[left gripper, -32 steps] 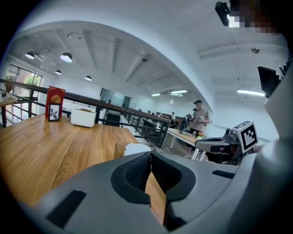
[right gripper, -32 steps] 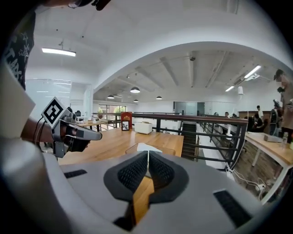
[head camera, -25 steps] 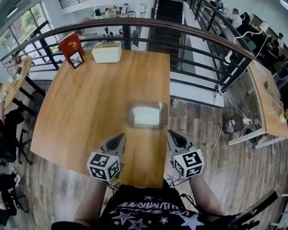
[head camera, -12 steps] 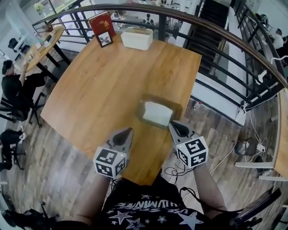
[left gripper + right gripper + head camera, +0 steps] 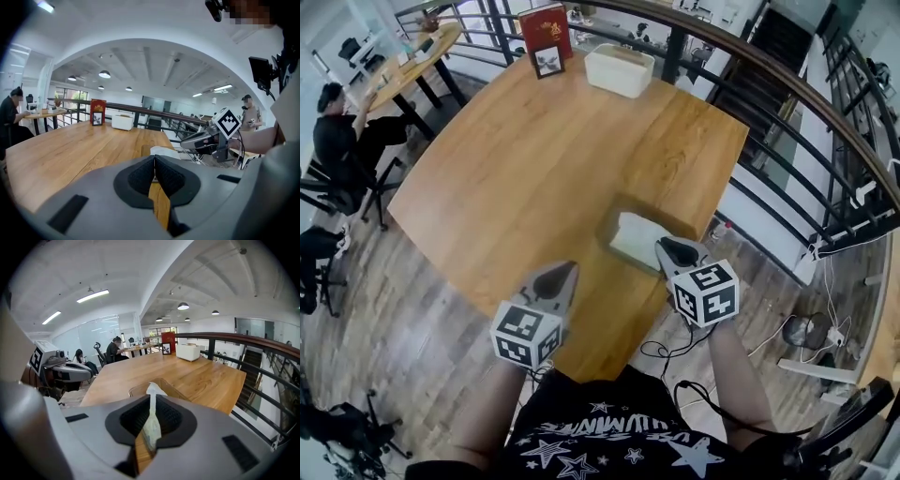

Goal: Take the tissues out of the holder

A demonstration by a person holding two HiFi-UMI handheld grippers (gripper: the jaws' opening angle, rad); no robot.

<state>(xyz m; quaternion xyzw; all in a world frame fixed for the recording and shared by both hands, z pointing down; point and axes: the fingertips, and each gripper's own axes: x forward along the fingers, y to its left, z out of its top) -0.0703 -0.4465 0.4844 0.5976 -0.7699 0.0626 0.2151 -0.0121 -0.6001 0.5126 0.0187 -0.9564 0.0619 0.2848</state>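
Between the pads of the right tool, which are pressing together, one tissue is being pinched, its tip poking up just ahead of the tool above the clear holder on the worktop. White tissues are filling the holder right at the tool's tip, so the emptying is likely only starting, with nearly the whole stack left. Beside it, the left tool is hovering closed and empty, short of the holder.
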